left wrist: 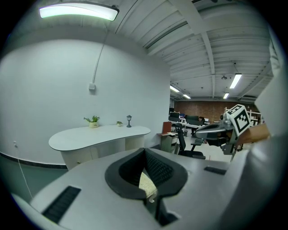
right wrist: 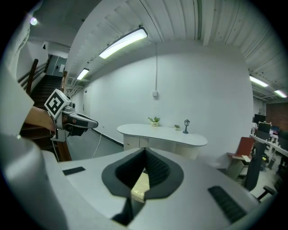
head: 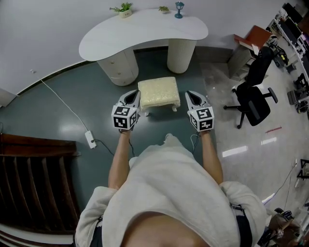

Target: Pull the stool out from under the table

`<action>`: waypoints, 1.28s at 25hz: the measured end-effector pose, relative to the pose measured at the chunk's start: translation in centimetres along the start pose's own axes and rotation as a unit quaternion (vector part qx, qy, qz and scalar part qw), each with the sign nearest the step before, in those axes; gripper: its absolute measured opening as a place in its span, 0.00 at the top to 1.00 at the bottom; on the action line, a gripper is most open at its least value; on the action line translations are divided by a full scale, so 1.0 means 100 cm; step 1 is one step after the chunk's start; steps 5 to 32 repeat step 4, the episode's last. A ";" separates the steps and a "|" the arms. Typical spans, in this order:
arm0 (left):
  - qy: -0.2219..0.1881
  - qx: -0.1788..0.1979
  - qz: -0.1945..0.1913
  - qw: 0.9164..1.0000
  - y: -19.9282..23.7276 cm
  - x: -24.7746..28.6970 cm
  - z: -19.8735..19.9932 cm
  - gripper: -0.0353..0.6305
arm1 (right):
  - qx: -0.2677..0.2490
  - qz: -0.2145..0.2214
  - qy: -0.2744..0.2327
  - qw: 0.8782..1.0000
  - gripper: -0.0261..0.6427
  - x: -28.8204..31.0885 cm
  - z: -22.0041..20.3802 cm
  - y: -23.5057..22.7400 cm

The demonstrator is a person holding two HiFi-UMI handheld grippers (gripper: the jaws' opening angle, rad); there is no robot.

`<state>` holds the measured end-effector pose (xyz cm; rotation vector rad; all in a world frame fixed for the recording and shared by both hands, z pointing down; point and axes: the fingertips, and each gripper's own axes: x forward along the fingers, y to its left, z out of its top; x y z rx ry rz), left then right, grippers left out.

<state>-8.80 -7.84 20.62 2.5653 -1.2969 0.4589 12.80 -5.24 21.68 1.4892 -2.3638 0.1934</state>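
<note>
Looking down from the head view, the stool (head: 159,91) stands on the green floor just in front of the 2 pedestals of the white curved counter (head: 145,31), its cream seat seen whole from above. That view alone shows the black office chair (head: 253,99), the power strip (head: 91,139) on its white cable and the dark wooden stairs (head: 34,183).

The left gripper view adds a ceiling light (left wrist: 78,11) and shows the counter (left wrist: 99,134) from the side. The right gripper view has its own strip light (right wrist: 123,42) and the counter (right wrist: 162,134) with a plant (right wrist: 154,120) and a small lamp (right wrist: 186,125).

Print is limited to the black-and-white square markers on the 2 cubes; no lettering can be made out.

The left hand-held gripper (head: 135,94) sits just beside the stool's left edge, and the right hand-held gripper (head: 189,95) lies a little apart from its right edge, so the stool is between them. Whether either touches it cannot be told.

Each is clenched on nothing: the left hand-held gripper (left wrist: 145,155) and the right hand-held gripper (right wrist: 145,152) have their dark pads meeting at the tips. Only a sliver of cream stool (left wrist: 146,184) (right wrist: 140,186) shows through the gap behind.
</note>
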 end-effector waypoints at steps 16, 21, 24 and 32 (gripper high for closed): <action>0.003 -0.005 0.001 1.000 0.000 0.000 -0.005 0.93 | 0.001 0.002 0.001 1.000 0.97 0.001 -0.001 0.003; 0.003 -0.005 0.001 1.000 0.000 0.000 -0.005 0.93 | 0.001 0.002 0.001 1.000 0.97 0.001 -0.001 0.003; 0.003 -0.005 0.001 1.000 0.000 0.000 -0.005 0.93 | 0.001 0.002 0.001 1.000 0.97 0.001 -0.001 0.003; 0.003 -0.005 0.001 1.000 0.000 0.000 -0.005 0.93 | 0.001 0.002 0.001 1.000 0.97 0.001 -0.001 0.003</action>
